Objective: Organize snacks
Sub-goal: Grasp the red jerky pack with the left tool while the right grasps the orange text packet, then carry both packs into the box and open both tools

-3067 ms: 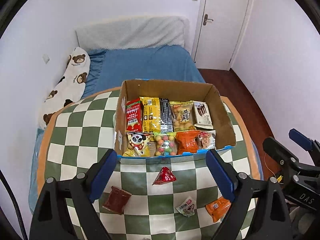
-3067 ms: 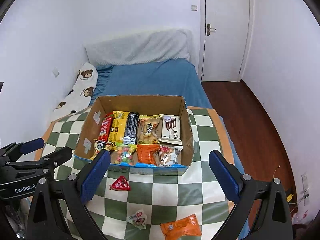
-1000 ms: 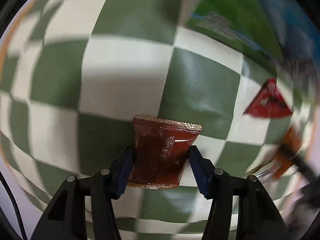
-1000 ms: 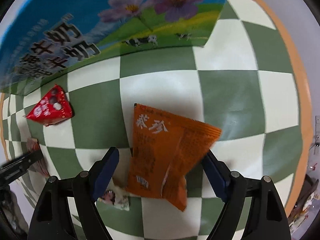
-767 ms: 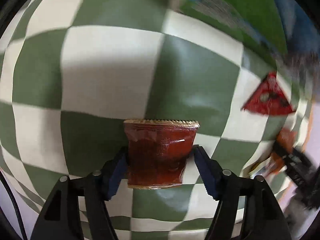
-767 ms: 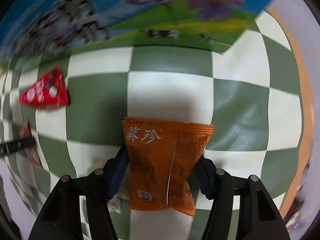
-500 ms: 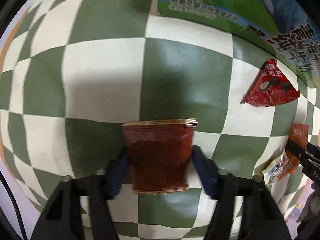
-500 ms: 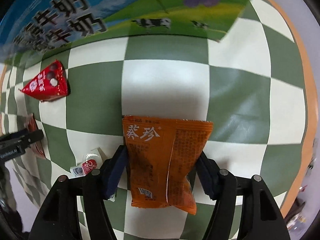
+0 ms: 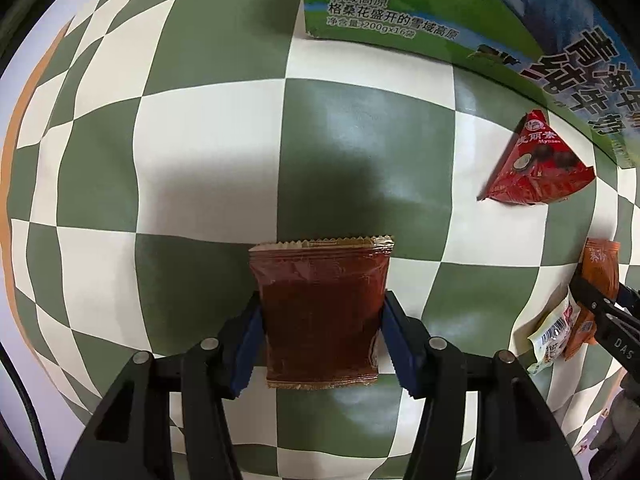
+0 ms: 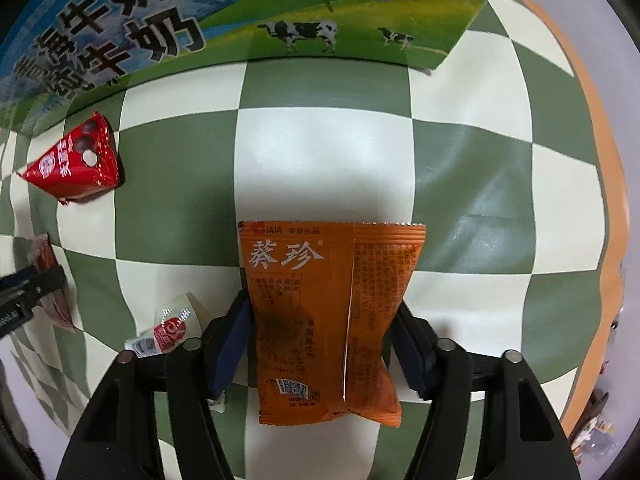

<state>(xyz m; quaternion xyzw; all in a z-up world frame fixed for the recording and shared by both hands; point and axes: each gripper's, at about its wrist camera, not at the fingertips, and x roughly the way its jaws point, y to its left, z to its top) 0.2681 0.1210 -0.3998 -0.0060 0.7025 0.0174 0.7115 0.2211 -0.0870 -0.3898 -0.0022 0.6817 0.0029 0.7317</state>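
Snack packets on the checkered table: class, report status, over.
Left claw shut on brown packet. Right claw, just closing, shut on orange packet. Red triangular packet and small white packet still loose beside the box. Nothing in the way.

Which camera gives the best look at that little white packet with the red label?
The right wrist view. There the white packet lies in plain sight on the checked cloth, just left of the jaws, red label showing. In the left wrist view it sits squeezed at the far right edge, partly behind the other gripper.
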